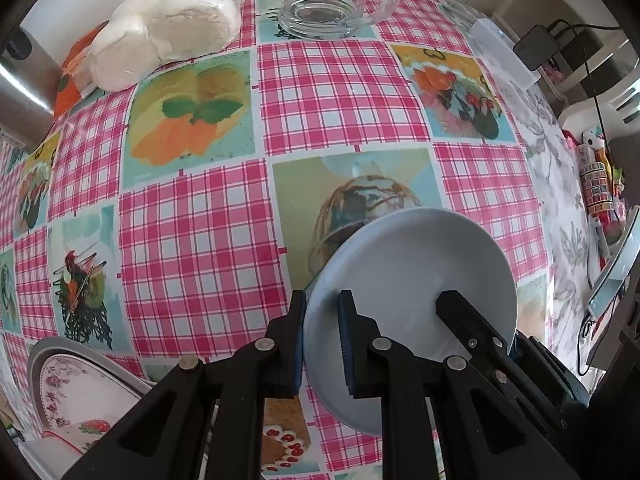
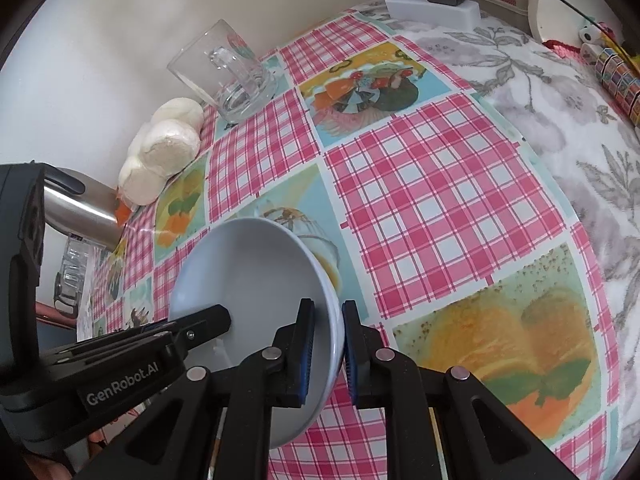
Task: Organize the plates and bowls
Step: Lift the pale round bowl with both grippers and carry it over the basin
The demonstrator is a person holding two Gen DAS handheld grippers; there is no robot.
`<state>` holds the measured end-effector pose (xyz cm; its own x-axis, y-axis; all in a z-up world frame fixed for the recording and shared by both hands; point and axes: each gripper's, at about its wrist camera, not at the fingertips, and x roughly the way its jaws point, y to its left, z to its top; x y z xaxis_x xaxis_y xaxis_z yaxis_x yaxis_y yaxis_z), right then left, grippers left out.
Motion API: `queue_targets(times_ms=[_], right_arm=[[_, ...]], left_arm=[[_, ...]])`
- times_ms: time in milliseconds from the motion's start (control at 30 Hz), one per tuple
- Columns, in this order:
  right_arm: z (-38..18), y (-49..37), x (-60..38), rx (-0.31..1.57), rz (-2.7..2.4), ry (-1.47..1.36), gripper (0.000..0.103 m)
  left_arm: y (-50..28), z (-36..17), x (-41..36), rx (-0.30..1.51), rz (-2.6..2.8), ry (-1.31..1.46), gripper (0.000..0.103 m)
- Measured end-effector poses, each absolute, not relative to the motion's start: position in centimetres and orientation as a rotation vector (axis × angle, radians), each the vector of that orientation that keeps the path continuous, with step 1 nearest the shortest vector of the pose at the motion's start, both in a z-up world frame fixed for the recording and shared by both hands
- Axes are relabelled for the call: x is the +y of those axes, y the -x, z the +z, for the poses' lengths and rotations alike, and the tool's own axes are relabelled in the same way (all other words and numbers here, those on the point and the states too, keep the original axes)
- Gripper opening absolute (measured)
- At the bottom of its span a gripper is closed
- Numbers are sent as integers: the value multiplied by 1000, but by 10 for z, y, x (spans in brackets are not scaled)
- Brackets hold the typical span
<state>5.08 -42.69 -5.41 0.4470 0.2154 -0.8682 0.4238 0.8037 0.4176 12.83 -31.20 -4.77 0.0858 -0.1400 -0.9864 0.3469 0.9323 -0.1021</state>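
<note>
Bowl (image 1: 404, 256), pale blue, is clamped at opposite rims by left gripper (image 1: 322, 344) and right gripper (image 2: 328, 352); glass mug (image 1: 320, 4) and bread rolls (image 1: 168, 24) sit far back on the checked tablecloth (image 1: 200, 240).

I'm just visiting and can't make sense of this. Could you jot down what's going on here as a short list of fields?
held item: pale blue bowl, tilted, lifted above the table
left tool: shut on the bowl's rim
right tool: shut on the opposite rim
table cover: pink checked tablecloth with food pictures
at the back: glass mug, bagged white rolls
lower left: floral plate, partly hidden
task step: bowl not yet set down
</note>
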Motion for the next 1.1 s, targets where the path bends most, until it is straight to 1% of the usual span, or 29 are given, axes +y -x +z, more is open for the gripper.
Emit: queue_targets(times_ms=[100, 367, 733, 900, 1100], right_arm=[[-52, -48, -430, 1119, -149, -658, 15], [-39, -44, -434, 1090, -127, -664, 15], [28, -38, -416, 955, -50, -601, 15], [50, -39, -394, 928, -13, -563, 15], [71, -39, -357, 909, 36, -500, 15]], left_arm=[[-127, -43, -311, 1445, -376, -136, 13], [-121, -16, -301, 1399, -411, -72, 13], [-109, 57, -259, 1247, -426, 41, 13], [-107, 77, -238, 1187, -415, 73, 13], [-102, 88, -199, 1141, -390, 148, 13]])
